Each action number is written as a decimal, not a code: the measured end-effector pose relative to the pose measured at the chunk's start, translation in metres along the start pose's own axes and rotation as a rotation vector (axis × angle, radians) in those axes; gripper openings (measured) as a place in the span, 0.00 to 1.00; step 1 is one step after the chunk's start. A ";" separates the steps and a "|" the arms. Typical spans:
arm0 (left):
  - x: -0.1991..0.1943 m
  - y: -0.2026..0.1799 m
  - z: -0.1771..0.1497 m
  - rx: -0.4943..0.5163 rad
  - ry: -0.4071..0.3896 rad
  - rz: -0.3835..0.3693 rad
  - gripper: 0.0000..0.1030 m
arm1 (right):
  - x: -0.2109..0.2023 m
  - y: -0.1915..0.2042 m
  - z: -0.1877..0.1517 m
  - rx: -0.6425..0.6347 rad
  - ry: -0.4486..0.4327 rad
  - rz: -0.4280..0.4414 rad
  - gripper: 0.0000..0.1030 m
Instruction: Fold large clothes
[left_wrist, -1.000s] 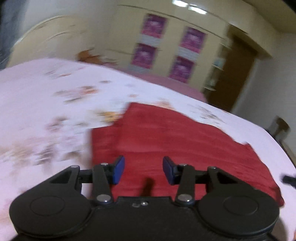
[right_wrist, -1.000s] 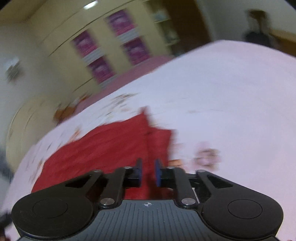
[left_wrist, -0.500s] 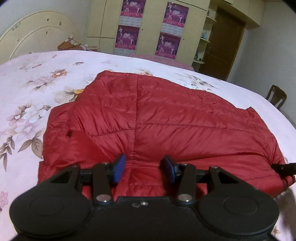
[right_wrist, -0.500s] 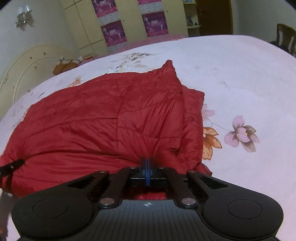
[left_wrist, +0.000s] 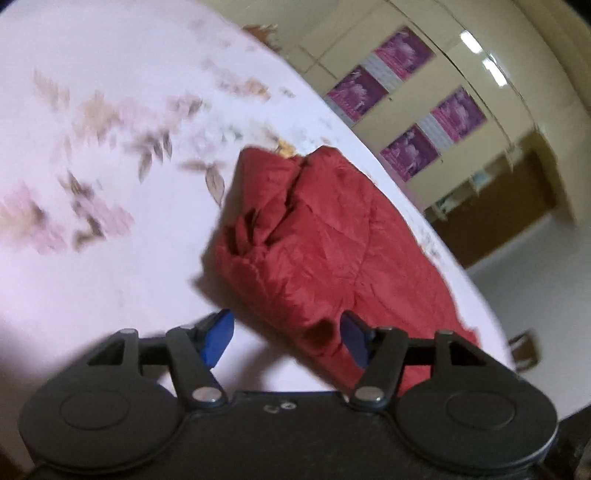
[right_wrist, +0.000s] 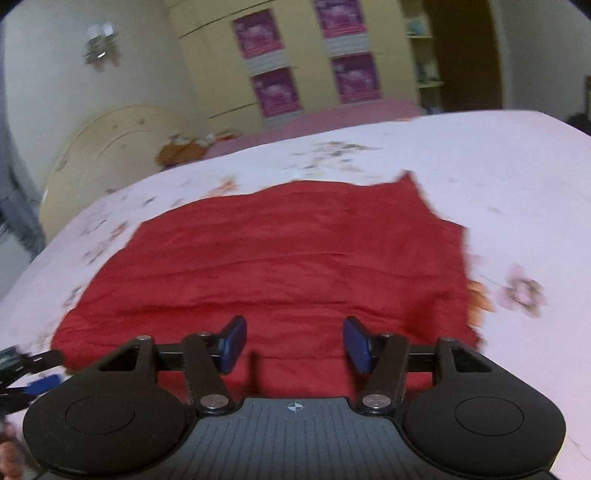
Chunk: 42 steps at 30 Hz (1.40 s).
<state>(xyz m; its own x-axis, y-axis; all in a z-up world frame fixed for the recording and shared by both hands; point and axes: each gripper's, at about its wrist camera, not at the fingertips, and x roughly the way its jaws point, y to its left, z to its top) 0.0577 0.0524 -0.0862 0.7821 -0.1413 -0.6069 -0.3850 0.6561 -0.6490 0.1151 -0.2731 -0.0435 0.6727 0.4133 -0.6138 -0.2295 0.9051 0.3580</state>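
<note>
A red quilted jacket (right_wrist: 280, 258) lies folded flat on a white floral bed sheet (right_wrist: 480, 166). In the left wrist view the jacket (left_wrist: 332, 251) shows from its left end, where the fabric is bunched. My left gripper (left_wrist: 286, 334) is open and empty, above the jacket's near left corner. My right gripper (right_wrist: 293, 343) is open and empty, above the middle of the jacket's near edge. The left gripper's tip also shows in the right wrist view (right_wrist: 40, 384) at the jacket's left edge.
A cream headboard (right_wrist: 110, 147) stands at the bed's far left. A wardrobe with purple posters (right_wrist: 310, 62) and a brown door (right_wrist: 465, 55) line the back wall. A chair (left_wrist: 524, 347) stands past the bed's right side. Both views are motion-blurred.
My right gripper was shut at the jacket's near edge and has opened wide and lifted back. My left gripper has opened wider and swung left, tilting toward the jacket's left end.
</note>
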 end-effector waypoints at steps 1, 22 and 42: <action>0.008 0.003 0.003 -0.022 -0.009 -0.023 0.60 | 0.005 0.007 0.003 -0.005 0.008 0.040 0.32; 0.033 -0.034 0.033 0.196 -0.066 -0.165 0.21 | 0.122 0.059 0.014 0.003 0.192 -0.061 0.03; -0.014 -0.138 0.004 0.563 -0.153 -0.296 0.21 | 0.089 0.033 -0.011 0.094 0.269 0.030 0.02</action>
<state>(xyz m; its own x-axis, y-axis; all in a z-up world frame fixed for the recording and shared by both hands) 0.1021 -0.0332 0.0141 0.8924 -0.2959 -0.3407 0.1401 0.8994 -0.4141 0.1602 -0.2053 -0.0938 0.4528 0.4633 -0.7618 -0.1718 0.8837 0.4353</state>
